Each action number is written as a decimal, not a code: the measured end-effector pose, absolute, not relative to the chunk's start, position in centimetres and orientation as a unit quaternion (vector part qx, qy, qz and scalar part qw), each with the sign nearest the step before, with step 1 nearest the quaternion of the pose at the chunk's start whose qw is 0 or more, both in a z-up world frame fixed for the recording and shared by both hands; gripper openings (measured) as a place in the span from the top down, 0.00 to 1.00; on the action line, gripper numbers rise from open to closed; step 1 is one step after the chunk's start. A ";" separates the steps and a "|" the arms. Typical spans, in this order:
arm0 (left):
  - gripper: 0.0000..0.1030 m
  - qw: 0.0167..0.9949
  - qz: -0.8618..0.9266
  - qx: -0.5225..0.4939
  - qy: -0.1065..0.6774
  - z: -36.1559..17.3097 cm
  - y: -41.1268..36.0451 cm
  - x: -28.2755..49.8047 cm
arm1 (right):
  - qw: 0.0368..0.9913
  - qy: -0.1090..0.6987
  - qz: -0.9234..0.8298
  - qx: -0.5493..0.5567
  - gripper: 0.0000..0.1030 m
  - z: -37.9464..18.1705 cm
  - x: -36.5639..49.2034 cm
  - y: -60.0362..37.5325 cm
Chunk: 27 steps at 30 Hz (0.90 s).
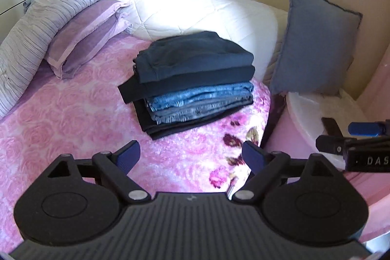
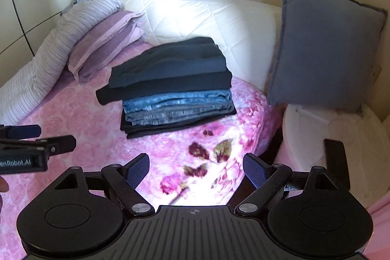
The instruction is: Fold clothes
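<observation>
A neat stack of folded clothes [image 1: 192,84] lies on the pink floral blanket [image 1: 73,118]: dark tops above, blue jeans in the middle, dark items below. It also shows in the right wrist view [image 2: 173,89]. My left gripper [image 1: 191,157] is open and empty, held back from the stack over the blanket. My right gripper [image 2: 195,168] is open and empty, also short of the stack. Each gripper shows at the edge of the other's view, the right one [image 1: 351,138] and the left one [image 2: 43,140].
A purple pillow [image 1: 87,38] and a striped grey duvet [image 1: 36,23] lie at the left. A white quilted pillow [image 1: 195,9] sits behind the stack. A blue cushion [image 1: 314,45] leans at the right above a white round surface [image 1: 314,113]. The bed's edge [image 2: 270,138] falls off at the right.
</observation>
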State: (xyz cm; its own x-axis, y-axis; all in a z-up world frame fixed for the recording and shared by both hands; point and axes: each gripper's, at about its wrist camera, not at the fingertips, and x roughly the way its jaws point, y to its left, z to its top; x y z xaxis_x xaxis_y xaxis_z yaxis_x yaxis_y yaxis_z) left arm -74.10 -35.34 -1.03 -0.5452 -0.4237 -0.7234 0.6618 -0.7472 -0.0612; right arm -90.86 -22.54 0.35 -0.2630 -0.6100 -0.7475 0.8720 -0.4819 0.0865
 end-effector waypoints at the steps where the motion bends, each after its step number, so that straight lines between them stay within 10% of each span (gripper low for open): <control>1: 0.14 0.318 -0.863 0.358 0.164 -1.0 -35.1 -74.0 | 0.478 0.180 -0.774 0.375 0.16 0.3 -90.8 -22.4; 27: 0.14 0.333 -0.847 0.378 0.168 -1.3 -34.1 -74.7 | 0.492 0.193 -0.767 0.363 0.16 1.0 -89.8 -21.5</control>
State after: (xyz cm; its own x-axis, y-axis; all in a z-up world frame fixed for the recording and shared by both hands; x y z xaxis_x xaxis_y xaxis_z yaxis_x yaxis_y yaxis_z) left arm -74.69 -34.07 -1.29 -0.4917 -0.4376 -0.7528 0.6912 -0.7220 -0.0318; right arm -89.76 -21.47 0.97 -0.2512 -0.6150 -0.7475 0.8957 -0.4404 0.0613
